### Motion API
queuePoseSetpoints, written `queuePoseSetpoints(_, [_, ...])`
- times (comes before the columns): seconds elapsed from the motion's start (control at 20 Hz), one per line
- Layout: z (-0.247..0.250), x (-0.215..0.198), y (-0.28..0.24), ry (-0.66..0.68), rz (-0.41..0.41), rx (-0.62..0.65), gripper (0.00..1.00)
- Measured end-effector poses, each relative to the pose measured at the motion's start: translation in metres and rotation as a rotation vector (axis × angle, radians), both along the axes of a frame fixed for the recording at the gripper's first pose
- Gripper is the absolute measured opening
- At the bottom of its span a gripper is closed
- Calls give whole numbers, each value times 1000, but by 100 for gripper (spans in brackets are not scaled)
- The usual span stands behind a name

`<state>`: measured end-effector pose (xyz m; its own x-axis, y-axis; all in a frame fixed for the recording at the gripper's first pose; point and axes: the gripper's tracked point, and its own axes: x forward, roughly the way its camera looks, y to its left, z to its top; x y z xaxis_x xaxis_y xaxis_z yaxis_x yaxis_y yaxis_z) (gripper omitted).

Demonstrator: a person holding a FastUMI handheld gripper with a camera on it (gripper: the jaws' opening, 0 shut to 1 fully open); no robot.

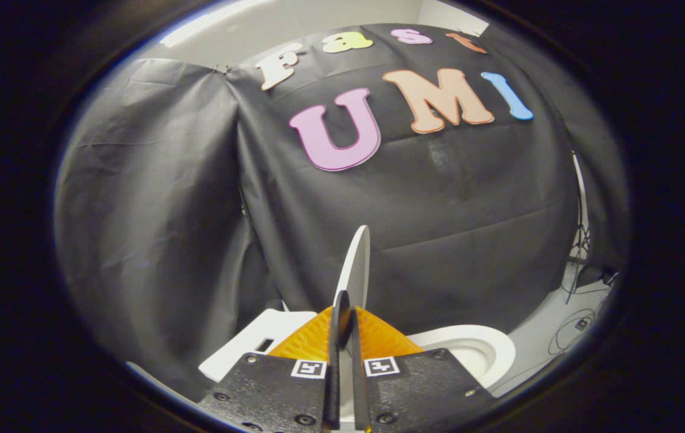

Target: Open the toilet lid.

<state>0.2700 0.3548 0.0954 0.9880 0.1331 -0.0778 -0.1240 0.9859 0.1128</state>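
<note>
The white toilet lid [356, 264] stands raised, seen edge-on, rising straight up from between my fingers. My gripper [345, 313] is shut on the lid's edge, both fingers pressing its two faces. The white toilet seat and bowl [474, 352] lie to the right of the fingers, below the lid. The white tank top [258, 343] shows to the left of the fingers.
Black cloth walls stand close behind the toilet and to its left. A tripod leg [580, 240] and loose cables [571, 331] lie on the pale floor to the right of the bowl.
</note>
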Motion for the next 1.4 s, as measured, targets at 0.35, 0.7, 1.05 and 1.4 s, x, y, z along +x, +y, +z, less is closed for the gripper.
queuePoseSetpoints(0.35, [-4, 8, 81, 14, 136, -100, 9])
queuePoseSetpoints(0.7, [-18, 19, 156, 45, 291, -99, 12])
queuePoseSetpoints(1.05, [-26, 23, 191, 60, 373, -61, 14])
queuePoseSetpoints(1.4, [-23, 22, 188, 50, 347, -95, 19])
